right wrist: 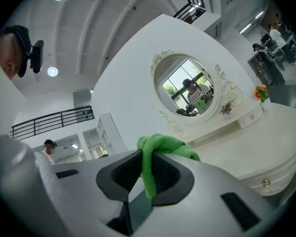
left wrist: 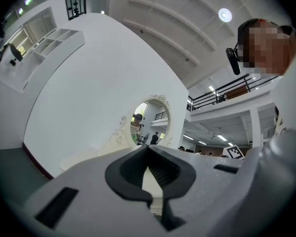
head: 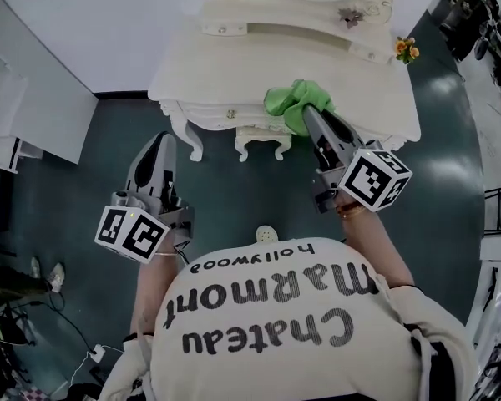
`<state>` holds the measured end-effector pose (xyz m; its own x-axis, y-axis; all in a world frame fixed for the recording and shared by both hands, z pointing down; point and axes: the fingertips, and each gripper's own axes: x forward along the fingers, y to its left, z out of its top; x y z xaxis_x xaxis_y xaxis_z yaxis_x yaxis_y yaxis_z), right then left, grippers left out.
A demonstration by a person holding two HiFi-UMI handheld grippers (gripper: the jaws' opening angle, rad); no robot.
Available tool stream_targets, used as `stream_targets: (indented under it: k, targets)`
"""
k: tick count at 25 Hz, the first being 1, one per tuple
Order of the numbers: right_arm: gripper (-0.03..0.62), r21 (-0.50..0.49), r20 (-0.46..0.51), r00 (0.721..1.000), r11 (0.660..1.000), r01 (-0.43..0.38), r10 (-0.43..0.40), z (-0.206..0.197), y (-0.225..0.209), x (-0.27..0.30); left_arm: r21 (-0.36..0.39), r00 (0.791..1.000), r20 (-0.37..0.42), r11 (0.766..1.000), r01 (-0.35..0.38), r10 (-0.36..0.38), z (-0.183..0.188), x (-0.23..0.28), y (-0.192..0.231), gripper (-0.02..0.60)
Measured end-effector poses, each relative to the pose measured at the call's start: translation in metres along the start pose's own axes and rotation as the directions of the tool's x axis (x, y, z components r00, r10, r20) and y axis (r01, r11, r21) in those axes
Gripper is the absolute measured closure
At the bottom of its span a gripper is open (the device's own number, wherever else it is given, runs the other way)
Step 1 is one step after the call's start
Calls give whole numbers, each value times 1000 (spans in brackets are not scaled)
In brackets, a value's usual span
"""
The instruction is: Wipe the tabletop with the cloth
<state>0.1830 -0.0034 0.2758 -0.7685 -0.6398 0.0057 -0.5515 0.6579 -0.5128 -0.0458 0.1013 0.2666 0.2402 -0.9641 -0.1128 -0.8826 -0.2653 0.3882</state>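
Hovering at the front edge of the cream tabletop (head: 234,65), likely risking the bunched green cloth (head: 294,98) slipping free under drag, being pinched by one thin fold only. Clamping that fold in the right gripper (head: 311,117), jaws nearly together; holding the left gripper (head: 160,144) off the table, jaws closed on nothing.

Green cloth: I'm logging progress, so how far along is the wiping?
Done: the right claw is shut on the green cloth. In hand: the cloth sits at the tabletop's front edge; contact unclear. Left: the wiping itself. The left claw, shut and empty, hangs short of it.
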Motion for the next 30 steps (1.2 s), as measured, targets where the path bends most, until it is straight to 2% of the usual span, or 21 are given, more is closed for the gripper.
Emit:
stream_targets:
  k: [6, 14, 18, 24, 30]
  targets:
    - [522, -22, -4, 999, 999, -36, 36, 34, -37, 58, -10, 998, 47, 999, -46, 46, 9, 53, 27, 574]
    - [522, -12, -15, 997, 997, -76, 76, 30, -47, 75, -25, 992, 60, 993, -111, 112, 2, 56, 41, 574]
    - [522, -4, -34, 997, 997, -75, 75, 25, -51, 95, -16, 994, 45, 995, -97, 97, 7, 75, 51, 574]
    - [522, 12, -66, 997, 1000, -27, 27, 12, -71, 151, -40, 999, 7, 998, -49, 49, 10, 124, 99, 574]
    - [522, 17, -49, 999, 1000, 20, -19, 18, -80, 209, -34, 1000, -19, 999, -4, 4, 34, 168, 148, 574]
